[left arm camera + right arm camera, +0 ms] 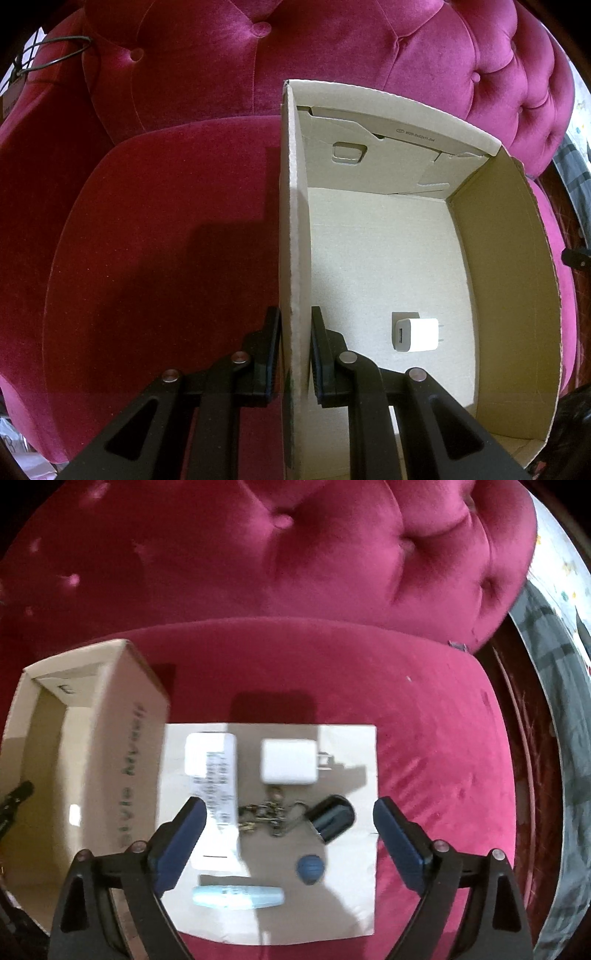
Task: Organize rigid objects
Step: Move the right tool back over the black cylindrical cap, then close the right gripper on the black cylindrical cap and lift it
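- Your left gripper point(293, 354) is clamped on the near wall of the open tan cardboard box point(517, 280); keep it steady.
- Your right gripper point(290, 834) hangs spread wide and empty over the white paper sheet point(354, 893).
- One small white USB charger cube point(415, 335) already lies in the box, at five o'clock.
- Pick one target: the larger white plug adapter point(288, 761) at twelve o'clock looks easiest.
- Avoid snagging the tangled metal keychain point(264, 814).
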`<state>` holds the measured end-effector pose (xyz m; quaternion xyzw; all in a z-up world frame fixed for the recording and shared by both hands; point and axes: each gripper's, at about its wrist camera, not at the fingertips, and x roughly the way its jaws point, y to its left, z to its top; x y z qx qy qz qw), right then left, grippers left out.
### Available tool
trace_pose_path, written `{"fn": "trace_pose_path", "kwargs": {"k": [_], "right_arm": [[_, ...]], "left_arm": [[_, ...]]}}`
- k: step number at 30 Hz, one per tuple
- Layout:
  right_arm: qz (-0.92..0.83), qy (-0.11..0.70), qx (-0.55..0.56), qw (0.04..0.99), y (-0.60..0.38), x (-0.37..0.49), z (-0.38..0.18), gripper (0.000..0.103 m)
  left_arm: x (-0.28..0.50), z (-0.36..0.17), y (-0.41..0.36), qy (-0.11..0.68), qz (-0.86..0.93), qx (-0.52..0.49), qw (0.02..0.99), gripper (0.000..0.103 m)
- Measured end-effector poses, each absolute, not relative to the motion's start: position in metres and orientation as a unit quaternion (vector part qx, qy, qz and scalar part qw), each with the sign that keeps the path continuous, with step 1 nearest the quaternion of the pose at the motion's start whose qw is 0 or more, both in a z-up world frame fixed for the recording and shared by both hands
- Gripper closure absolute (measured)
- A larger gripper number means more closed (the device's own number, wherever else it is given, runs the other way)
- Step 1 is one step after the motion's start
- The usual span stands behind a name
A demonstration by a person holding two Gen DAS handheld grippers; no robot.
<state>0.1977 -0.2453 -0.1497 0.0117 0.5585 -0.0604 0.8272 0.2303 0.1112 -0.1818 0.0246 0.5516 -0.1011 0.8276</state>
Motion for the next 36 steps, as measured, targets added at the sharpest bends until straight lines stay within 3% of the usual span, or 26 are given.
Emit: {"fn": "trace_pose_path", "kwargs": {"k": [21, 27, 32, 36], "right_arm": [[-0.084, 0.608, 0.071, 0.786, -0.312, 0.218, -0.227, 0.01], [-0.069, 0.621, 0.079, 0.777, -0.314, 0.223, -0.238, 0.027], [-0.064, 0.628, 0.095, 0.77, -0.318, 0.226, -0.245, 0.05], [-0.064, 0.623, 0.087, 0.775, -0.317, 0.224, -0.242, 0.05]], "left_arm": [[0.23, -0.183, 0.108, 0.551, -0.099, 0.03, 0.828, 0.087], [0.23, -0.183, 0.108, 0.551, -0.099, 0.03, 0.828, 0.087], [0.23, -0.183, 0.107, 0.551, -0.098, 0.031, 0.828, 0.087], [0.23, -0.184, 0.107, 0.551, -0.098, 0.031, 0.828, 0.087]]}}
